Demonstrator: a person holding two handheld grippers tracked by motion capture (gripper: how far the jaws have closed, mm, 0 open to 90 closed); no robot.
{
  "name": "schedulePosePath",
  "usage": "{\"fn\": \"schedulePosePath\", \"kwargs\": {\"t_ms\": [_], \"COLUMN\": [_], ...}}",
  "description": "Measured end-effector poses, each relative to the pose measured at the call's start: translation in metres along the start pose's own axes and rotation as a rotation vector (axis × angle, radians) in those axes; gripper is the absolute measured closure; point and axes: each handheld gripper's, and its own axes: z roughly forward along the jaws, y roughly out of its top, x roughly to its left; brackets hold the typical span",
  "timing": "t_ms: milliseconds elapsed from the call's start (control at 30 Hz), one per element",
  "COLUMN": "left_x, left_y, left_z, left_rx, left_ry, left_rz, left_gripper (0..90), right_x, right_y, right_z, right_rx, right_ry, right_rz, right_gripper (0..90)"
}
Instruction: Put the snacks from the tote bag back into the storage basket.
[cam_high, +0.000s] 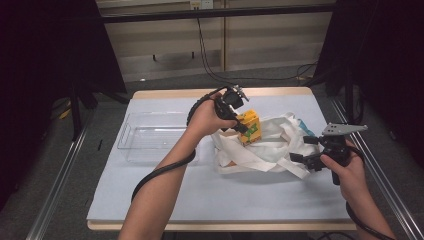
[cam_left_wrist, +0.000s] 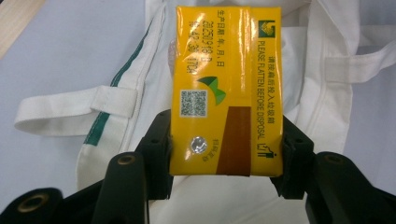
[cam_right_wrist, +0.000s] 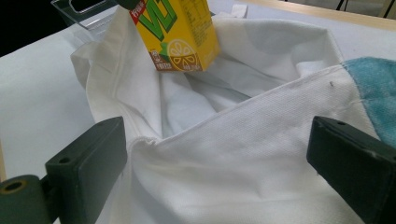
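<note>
Lemon tea carton (cam_left_wrist: 226, 88), clamped in left gripper (cam_high: 239, 121), hangs over tote bag (cam_high: 270, 145); right gripper (cam_high: 306, 161), jaws apart astride the bag's rim, should steady it for a clean lift.

A yellow drink carton (cam_right_wrist: 175, 35) loses its top to the upper edge of the right gripper view. The white cloth bag (cam_high: 272, 145) near the tabletop's right edge hides its contents; the carton's fine print (cam_left_wrist: 198, 65) is too small to read.
</note>
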Motion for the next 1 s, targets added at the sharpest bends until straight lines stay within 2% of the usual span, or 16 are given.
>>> {"fn": "schedulePosePath", "kwargs": {"t_ms": [133, 233, 433, 600, 867, 1000], "left_x": [0.003, 0.004, 0.009, 0.012, 0.015, 0.015], "left_y": [0.002, 0.003, 0.007, 0.005, -0.006, -0.012], "left_z": [-0.010, -0.020, -0.048, -0.067, -0.087, -0.095], "left_rx": [0.001, 0.000, 0.016, 0.032, 0.062, 0.085], "left_ry": [-0.012, -0.013, -0.006, -0.001, -0.002, -0.007], "left_rz": [-0.009, -0.031, -0.013, -0.022, 0.006, 0.038], "left_gripper": [50.3, 50.3, 50.4, 50.4, 50.3, 50.3], "right_x": [0.001, 0.001, 0.002, 0.003, 0.006, 0.006], "right_y": [0.000, 0.001, 0.001, 0.002, 0.003, 0.004], "right_z": [0.000, 0.000, -0.001, -0.001, 0.000, 0.000], "right_rx": [0.003, 0.000, -0.004, -0.007, -0.006, -0.007], "right_ry": [0.000, 0.001, 0.005, 0.014, 0.016, 0.014], "right_rz": [0.000, -0.002, -0.003, 0.000, -0.007, -0.013], "right_gripper": [4.7, 4.7, 4.7, 4.7, 4.7, 4.7]}}
